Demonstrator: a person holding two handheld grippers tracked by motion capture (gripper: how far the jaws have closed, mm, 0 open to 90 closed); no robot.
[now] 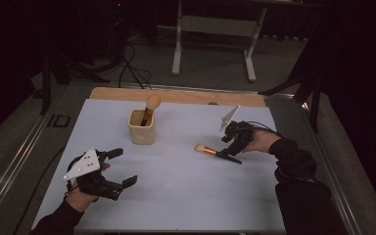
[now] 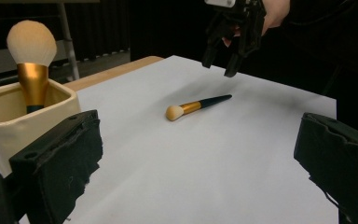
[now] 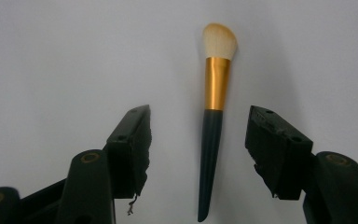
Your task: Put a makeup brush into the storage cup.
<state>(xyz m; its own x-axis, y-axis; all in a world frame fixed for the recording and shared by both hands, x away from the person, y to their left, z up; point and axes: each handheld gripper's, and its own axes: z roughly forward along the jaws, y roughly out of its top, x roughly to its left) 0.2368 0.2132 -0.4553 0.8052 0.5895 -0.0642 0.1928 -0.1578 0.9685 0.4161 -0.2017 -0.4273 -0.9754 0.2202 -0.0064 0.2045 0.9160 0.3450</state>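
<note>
With jaws spread either side of the brush [image 3: 213, 126] handle, poised to pinch; left gripper [image 1: 127, 169] open, idle.

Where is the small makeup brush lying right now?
The small brush lies flat on the white sheet, right of the cream cup, between the open right gripper's jaws.

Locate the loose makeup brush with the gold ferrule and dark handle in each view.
High view: the gold-ferruled, dark-handled makeup brush lies right of centre, by the right gripper.
Left gripper view: centre, below that gripper.
Right gripper view: upright between the open jaws.
Shared landmark: the white mat.
</note>
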